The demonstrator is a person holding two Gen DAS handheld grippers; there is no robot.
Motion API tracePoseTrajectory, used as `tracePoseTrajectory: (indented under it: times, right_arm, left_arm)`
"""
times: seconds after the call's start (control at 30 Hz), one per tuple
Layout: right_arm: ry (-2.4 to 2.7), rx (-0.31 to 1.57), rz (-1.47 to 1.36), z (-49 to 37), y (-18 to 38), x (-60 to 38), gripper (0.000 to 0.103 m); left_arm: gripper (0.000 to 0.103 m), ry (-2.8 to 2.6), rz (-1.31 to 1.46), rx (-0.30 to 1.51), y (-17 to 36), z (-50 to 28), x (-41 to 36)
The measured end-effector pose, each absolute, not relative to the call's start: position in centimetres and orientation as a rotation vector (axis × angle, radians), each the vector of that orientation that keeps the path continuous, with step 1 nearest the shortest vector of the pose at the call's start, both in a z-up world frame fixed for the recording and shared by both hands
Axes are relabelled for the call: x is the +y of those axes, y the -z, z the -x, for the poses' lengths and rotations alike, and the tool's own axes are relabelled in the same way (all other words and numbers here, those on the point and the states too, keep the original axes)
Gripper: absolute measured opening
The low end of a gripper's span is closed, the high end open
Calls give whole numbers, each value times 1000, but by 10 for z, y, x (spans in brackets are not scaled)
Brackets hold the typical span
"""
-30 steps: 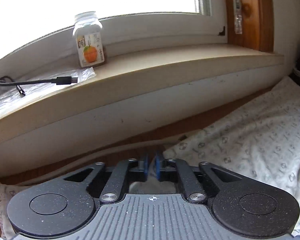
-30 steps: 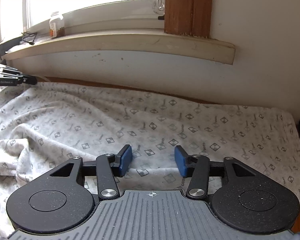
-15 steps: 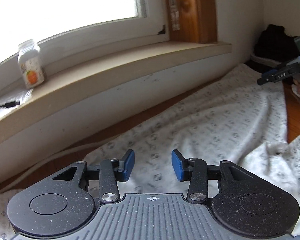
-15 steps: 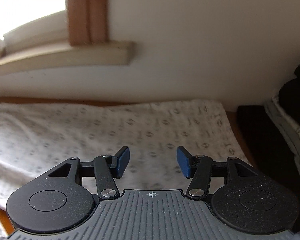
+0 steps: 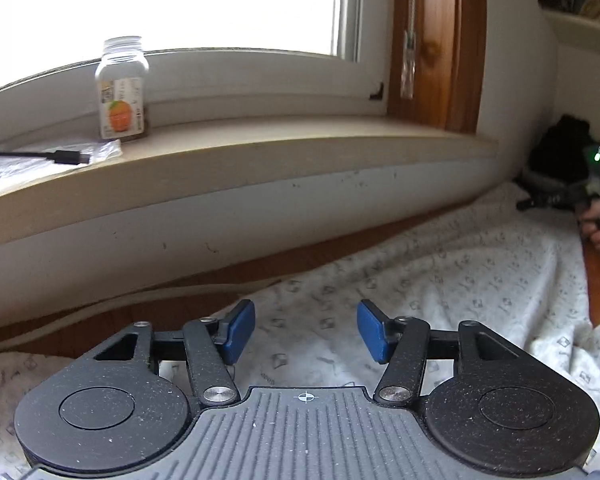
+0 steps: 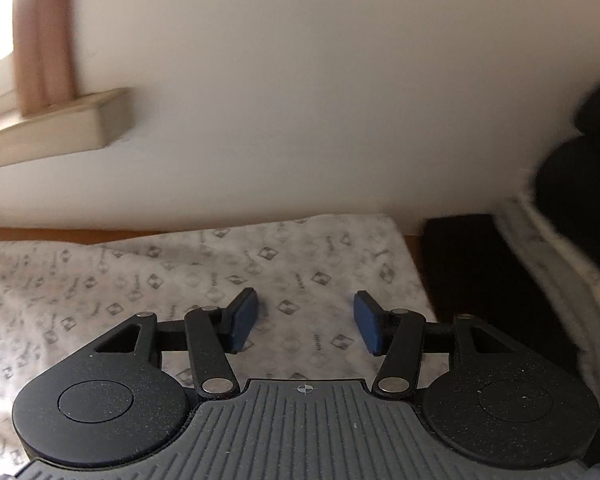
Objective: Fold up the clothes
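Observation:
A white garment with a small grey diamond print [image 5: 440,280] lies spread on a wooden surface below a window sill. My left gripper [image 5: 306,330] is open and empty, just above the garment's far edge near its left end. My right gripper [image 6: 306,322] is open and empty over the garment's far right corner [image 6: 340,256]. The right gripper also shows in the left wrist view [image 5: 556,200] at the far right, held by a hand.
A window sill [image 5: 260,152] runs along the wall with a bottle with an orange label [image 5: 122,92] and a black cable [image 5: 60,157] on it. Dark clothes [image 6: 580,168] and a grey-white garment [image 6: 560,272] are piled at the right. A strip of wood [image 5: 180,292] shows beyond the garment.
My left gripper was shut on the garment's edge, then let go and opened wide. My right gripper swung right along the garment to its right corner and opened a little wider.

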State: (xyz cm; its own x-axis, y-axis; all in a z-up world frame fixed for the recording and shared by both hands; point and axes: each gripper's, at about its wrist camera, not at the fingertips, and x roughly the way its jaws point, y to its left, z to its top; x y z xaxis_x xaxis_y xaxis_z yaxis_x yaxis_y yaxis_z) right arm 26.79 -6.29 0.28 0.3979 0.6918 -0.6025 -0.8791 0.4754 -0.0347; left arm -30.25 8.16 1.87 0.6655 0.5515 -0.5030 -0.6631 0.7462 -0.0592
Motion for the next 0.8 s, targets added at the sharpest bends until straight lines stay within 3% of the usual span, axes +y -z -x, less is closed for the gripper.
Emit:
tracePoseTrajectory:
  times: [0.07,0.1,0.23,0.43,0.8]
  right_arm:
    - [-1004,584,330,-278,-8,-73,48]
    - [-1000,582,301,-281,-14,-80,38]
    - [-947,623,169,-300,-38,-124,39]
    - [-897,732,181,-294,-32,-169,39]
    - [-926,785,164,-291,-13,-164,40]
  left_arm:
    - [62,-686,272,498,-17,306,85]
    - [66,-688,278,499,-17,307,86]
    - [69,-701,298,507,-14,304,89]
    - [75,-712,309,522,-15,304,91]
    - [79,-715,309,520,-16,306,89]
